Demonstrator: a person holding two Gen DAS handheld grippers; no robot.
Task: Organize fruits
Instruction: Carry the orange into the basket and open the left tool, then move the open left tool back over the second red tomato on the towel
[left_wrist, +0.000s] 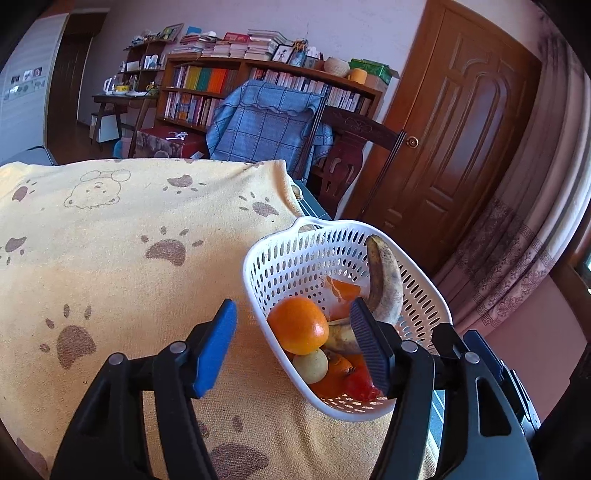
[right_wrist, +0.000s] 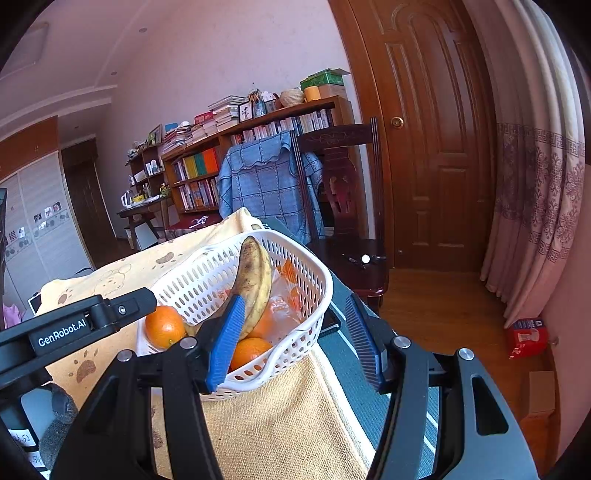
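White plastic basket (left_wrist: 295, 258) of fruit is sitting at the worktop's (left_wrist: 110, 240) far right corner.
Inside are lying a spotted banana (left_wrist: 384, 280), an orange (left_wrist: 298, 325) and smaller fruits. Left gripper (left_wrist: 293, 332) is hovering with jaws half open astride the basket's near rim, gripping nothing. Right gripper (right_wrist: 299, 339) jaws are straddling the basket's right wall; whether they are pinching it is unclear. Behind are standing a draped chair (left_wrist: 266, 129), bookshelf (left_wrist: 207, 92) and door (left_wrist: 461, 122).
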